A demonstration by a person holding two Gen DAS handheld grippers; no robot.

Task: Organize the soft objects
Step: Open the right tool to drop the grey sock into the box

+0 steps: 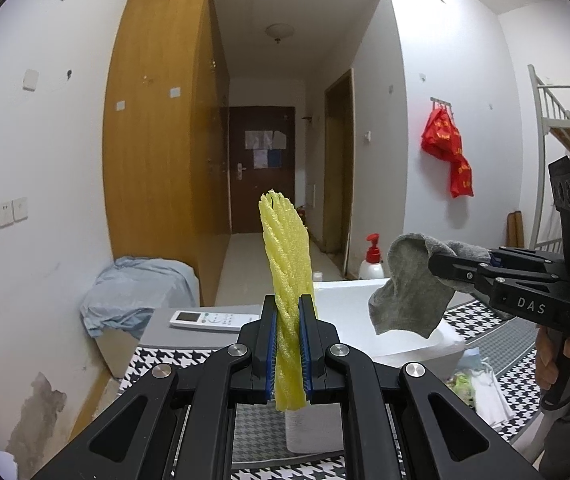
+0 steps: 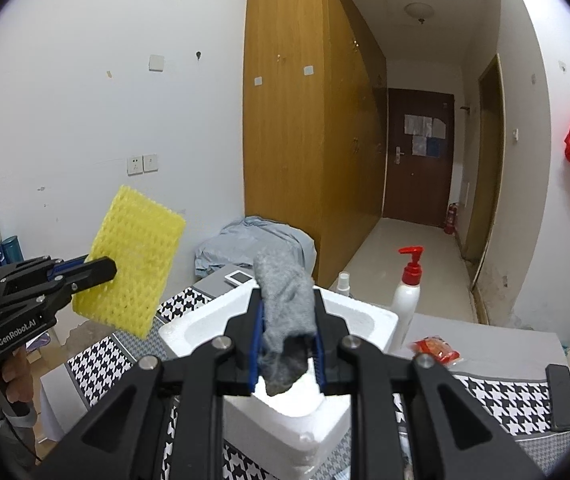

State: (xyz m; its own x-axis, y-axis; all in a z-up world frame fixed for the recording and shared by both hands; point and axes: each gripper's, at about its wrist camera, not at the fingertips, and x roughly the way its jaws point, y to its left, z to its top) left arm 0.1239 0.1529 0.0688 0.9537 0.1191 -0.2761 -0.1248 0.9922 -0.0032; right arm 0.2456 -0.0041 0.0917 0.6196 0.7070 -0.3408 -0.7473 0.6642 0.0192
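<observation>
Yellow foam net [image 1: 287, 280] upright, long axis vertical

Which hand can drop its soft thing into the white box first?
Probably the right. The right gripper holds the grey sock just above the white foam box. The left gripper, holding the yellow foam net, is off to the box's side.
</observation>
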